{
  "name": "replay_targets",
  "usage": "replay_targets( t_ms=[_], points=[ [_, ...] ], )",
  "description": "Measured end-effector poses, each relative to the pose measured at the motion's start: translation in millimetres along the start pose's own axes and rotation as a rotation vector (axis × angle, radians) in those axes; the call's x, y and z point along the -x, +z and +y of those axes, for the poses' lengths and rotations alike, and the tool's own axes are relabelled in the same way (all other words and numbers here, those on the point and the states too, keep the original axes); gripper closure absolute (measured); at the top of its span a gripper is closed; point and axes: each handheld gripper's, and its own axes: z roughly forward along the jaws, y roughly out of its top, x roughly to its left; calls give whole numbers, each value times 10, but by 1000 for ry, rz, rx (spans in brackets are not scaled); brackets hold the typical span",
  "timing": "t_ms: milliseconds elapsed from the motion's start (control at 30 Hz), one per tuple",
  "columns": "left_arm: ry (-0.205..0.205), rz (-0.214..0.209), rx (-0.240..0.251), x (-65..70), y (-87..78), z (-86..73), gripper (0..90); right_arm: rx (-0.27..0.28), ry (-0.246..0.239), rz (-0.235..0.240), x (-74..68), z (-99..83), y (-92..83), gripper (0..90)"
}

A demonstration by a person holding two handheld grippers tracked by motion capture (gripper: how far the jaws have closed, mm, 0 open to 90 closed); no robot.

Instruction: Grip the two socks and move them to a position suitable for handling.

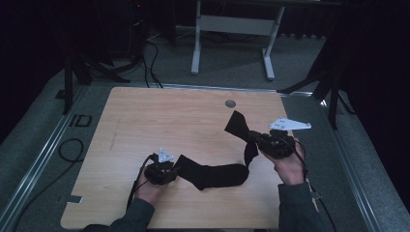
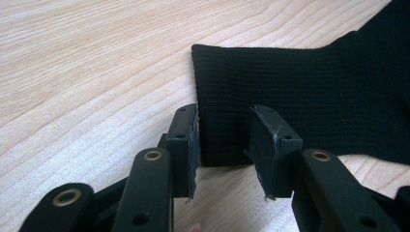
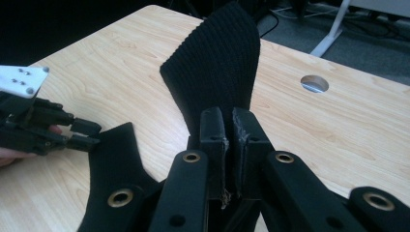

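A long black sock (image 1: 217, 175) lies across the near part of the wooden table (image 1: 145, 116). My left gripper (image 1: 175, 170) rests low at its left end. In the left gripper view its jaws (image 2: 223, 140) stand open, straddling the corner of the ribbed cuff (image 2: 300, 96), which lies flat on the wood. My right gripper (image 1: 258, 140) is raised at the right, shut on the sock's other end. That end (image 3: 215, 63) stands up above the closed pads (image 3: 229, 125) like a flap. The left gripper (image 3: 82, 135) shows at the left of the right gripper view.
A round cable hole (image 1: 230, 103) sits near the table's far edge. Beyond the table stand a white desk frame (image 1: 232, 29) and dark stand legs (image 1: 333, 96), with cables (image 1: 150, 58) on the grey floor. A cable loop (image 1: 70, 150) lies left of the table.
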Motion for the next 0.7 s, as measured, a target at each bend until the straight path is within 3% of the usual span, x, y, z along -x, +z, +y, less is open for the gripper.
replay_targets(
  t_ms=[300,700],
  points=[
    [4,-2,0,3,-1,-2,641,-4,-21,21,-143,-63,-22,840],
    [6,-4,1,19,-2,-8,653,-83,14,116,-375,-314,410,840]
  ],
)
